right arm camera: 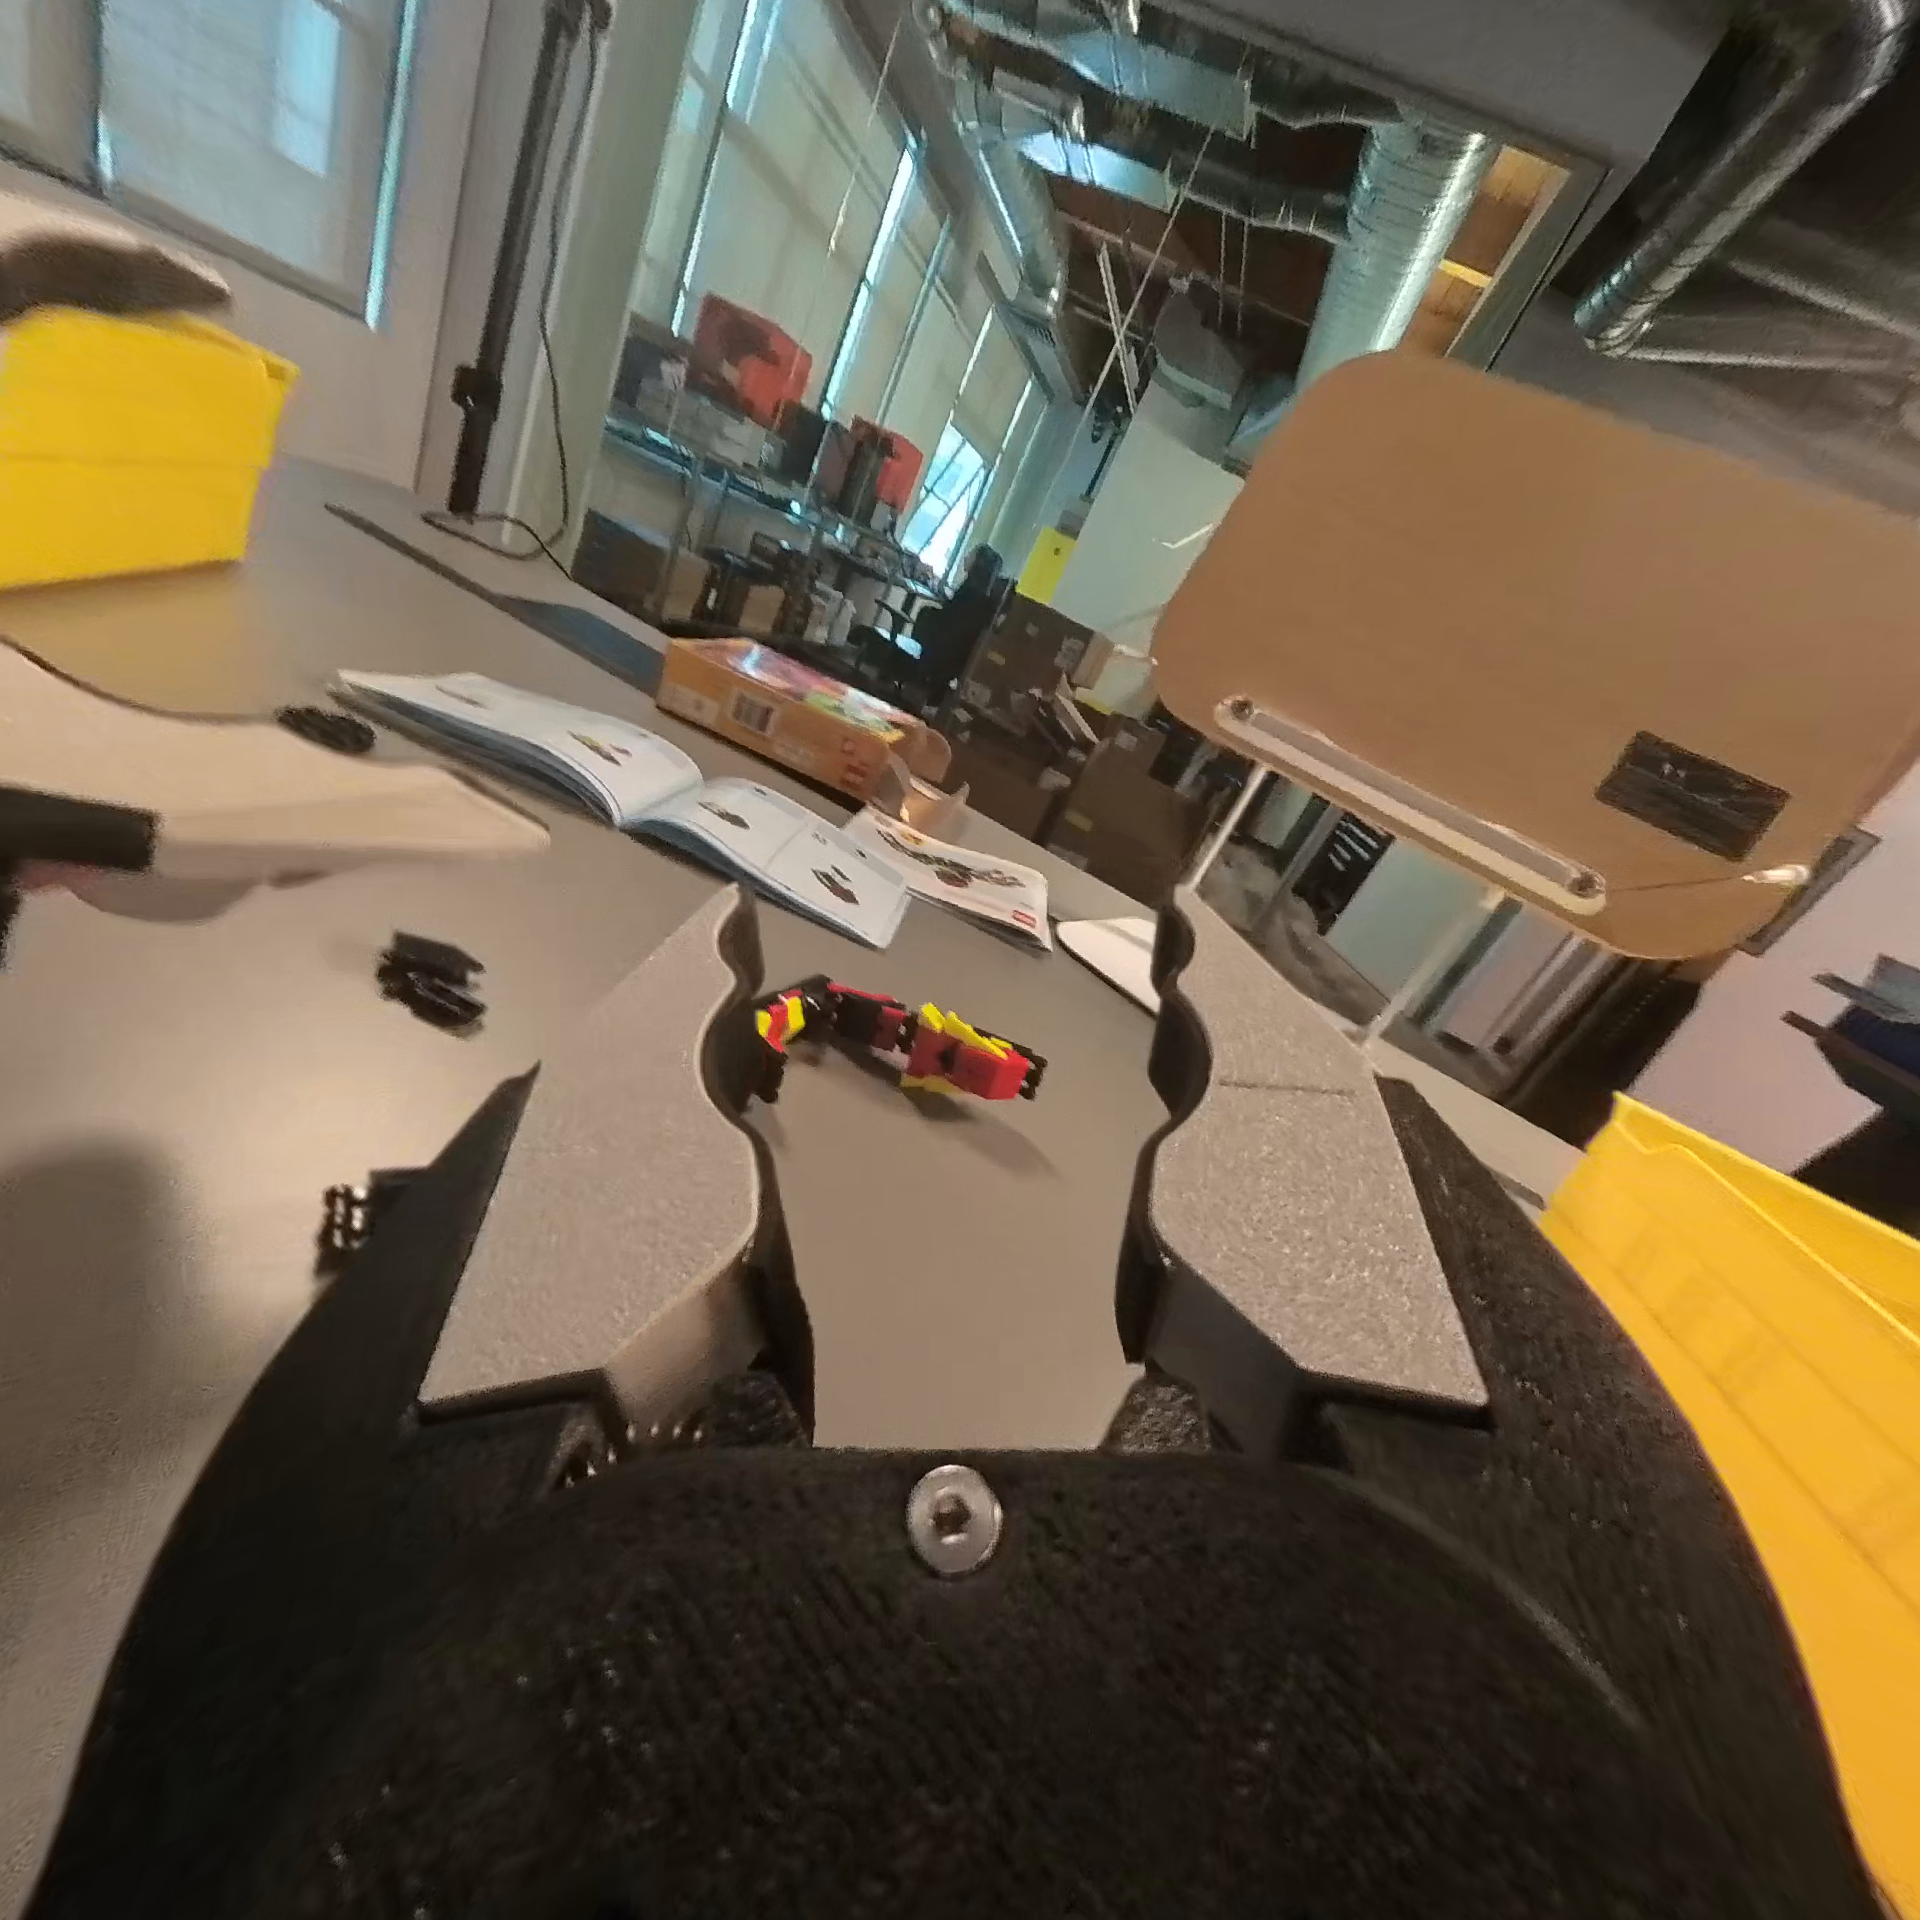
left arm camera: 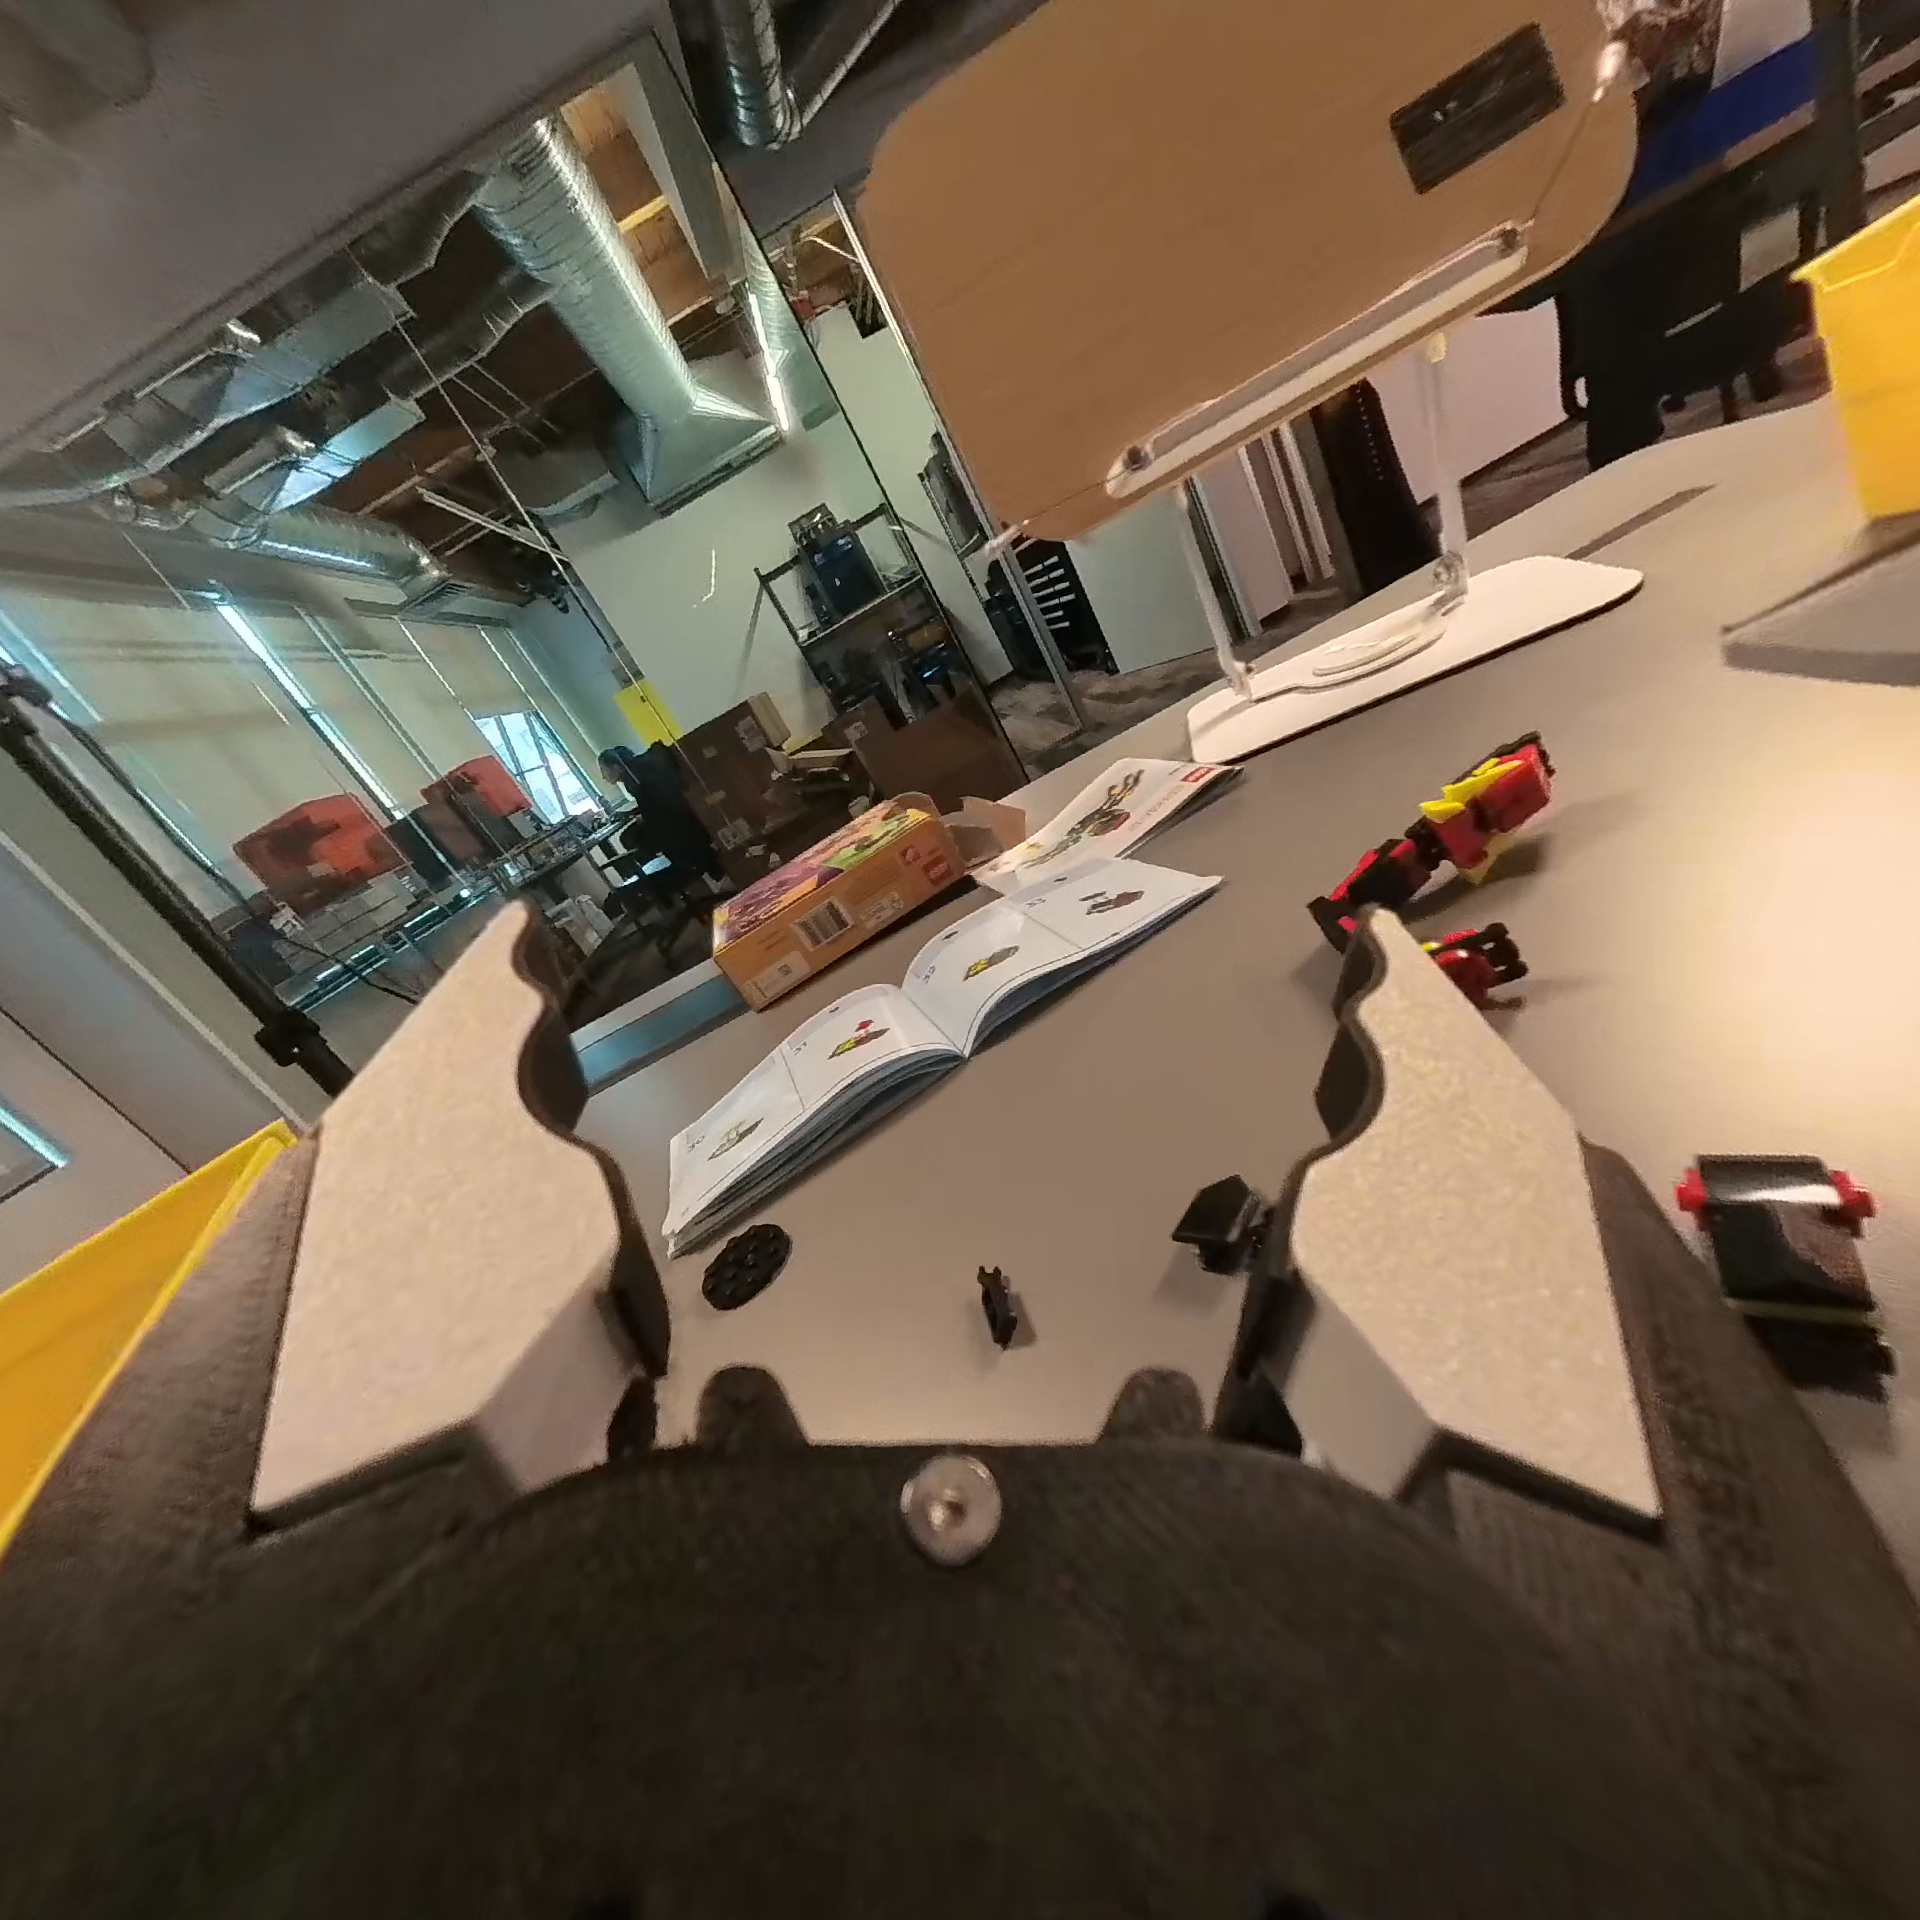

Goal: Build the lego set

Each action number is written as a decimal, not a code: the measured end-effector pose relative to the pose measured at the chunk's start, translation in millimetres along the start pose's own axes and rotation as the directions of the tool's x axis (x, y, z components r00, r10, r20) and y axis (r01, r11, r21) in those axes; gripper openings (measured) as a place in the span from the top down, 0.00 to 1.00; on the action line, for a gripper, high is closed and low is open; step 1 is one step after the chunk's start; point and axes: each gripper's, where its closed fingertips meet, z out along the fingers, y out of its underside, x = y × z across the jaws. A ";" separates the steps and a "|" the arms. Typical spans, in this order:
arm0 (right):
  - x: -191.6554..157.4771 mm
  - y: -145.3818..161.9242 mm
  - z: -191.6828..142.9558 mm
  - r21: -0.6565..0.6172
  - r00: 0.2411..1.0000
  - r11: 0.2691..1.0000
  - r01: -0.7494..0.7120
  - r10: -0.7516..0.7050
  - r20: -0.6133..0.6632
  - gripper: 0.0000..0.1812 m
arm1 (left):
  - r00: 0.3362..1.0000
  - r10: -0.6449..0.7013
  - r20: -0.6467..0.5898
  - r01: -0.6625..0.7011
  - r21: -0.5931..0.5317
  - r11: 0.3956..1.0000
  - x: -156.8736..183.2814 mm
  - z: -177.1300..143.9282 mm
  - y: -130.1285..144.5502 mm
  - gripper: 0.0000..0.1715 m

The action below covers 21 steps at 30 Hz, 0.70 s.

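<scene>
A red, yellow and black lego assembly (left arm camera: pixel 1455 831) lies on the grey table (left arm camera: pixel 1039 1195), with a small red and black piece (left arm camera: pixel 1475 961) beside it. My left gripper (left arm camera: pixel 945 930) is open and empty above the table. Between and below its fingers lie a black round plate (left arm camera: pixel 745 1262), a tiny black piece (left arm camera: pixel 1000 1304) and a black piece (left arm camera: pixel 1216 1221) close to the right finger. A black and red assembly (left arm camera: pixel 1787 1247) lies to its right. My right gripper (right arm camera: pixel 956 909) is open and empty, and the red and yellow assembly (right arm camera: pixel 904 1039) lies on the table ahead between its fingers.
An open instruction booklet (left arm camera: pixel 935 1029), a leaflet (left arm camera: pixel 1122 821) and the orange set box (left arm camera: pixel 842 899) lie at the back. A wooden board on a clear stand (left arm camera: pixel 1195 260) rises behind. Yellow bins (right arm camera: pixel 125 447) (right arm camera: pixel 1766 1403) flank the table. The left gripper's finger (right arm camera: pixel 312 821) shows in the right wrist view. From my left tips it is roughly 8 cm to the black piece (left arm camera: pixel 1216 1221); from my right, 15 cm. Seen from the right wrist view (right arm camera: pixel 416 954) as well.
</scene>
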 end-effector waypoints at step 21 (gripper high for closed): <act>45.3 35.3 71.7 0.002 0.941 0.944 0.331 -0.330 -0.072 0.70 | 0.977 0.182 -0.112 -0.171 0.100 0.980 5.2 78.8 -18.2 0.35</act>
